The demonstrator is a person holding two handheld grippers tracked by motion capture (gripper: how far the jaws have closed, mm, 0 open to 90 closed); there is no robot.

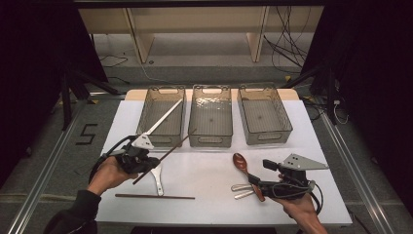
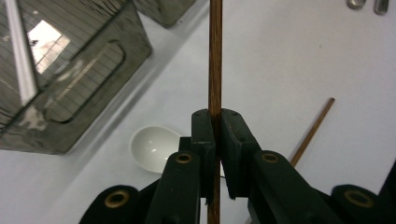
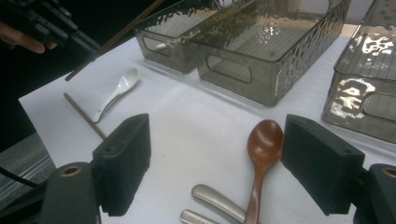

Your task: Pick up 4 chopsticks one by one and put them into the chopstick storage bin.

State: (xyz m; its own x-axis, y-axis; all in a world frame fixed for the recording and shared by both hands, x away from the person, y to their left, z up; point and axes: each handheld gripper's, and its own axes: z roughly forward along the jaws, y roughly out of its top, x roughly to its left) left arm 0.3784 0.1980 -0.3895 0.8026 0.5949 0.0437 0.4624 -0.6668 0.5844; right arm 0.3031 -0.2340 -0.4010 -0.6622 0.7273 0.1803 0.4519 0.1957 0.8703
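- So: the chopstick (image 2: 215, 56) is pinched in the left gripper (image 1: 138, 161), jaws pressed flat on it with no gap showing. The stick runs out ahead of the tips toward the near end of the left bin (image 1: 162, 117), lifted off the white table cover (image 1: 214, 173).
- Risk, my read: the grip sits low on a long thin stick, so most of the length hangs out in front. A quick swing could let it pivot between the pads and miss the bin's opening.
- Second risk: its far tip is close to the bin's near wall; coming in too flat would knock the rim.
- A white utensil (image 1: 165, 117) already leans out of that bin, so it could get bumped too.
- Below and beside the left gripper: white spoon (image 2: 152, 148) on the cover; second chopstick (image 1: 155, 196) lies flat nearer the person.
- Right gripper (image 3: 215, 163): jaws spread wide, holding nothing, hovering with the brown wooden spoon (image 3: 262, 154) between them.
- Two metal handles (image 3: 212, 205) lie just beside that spoon.
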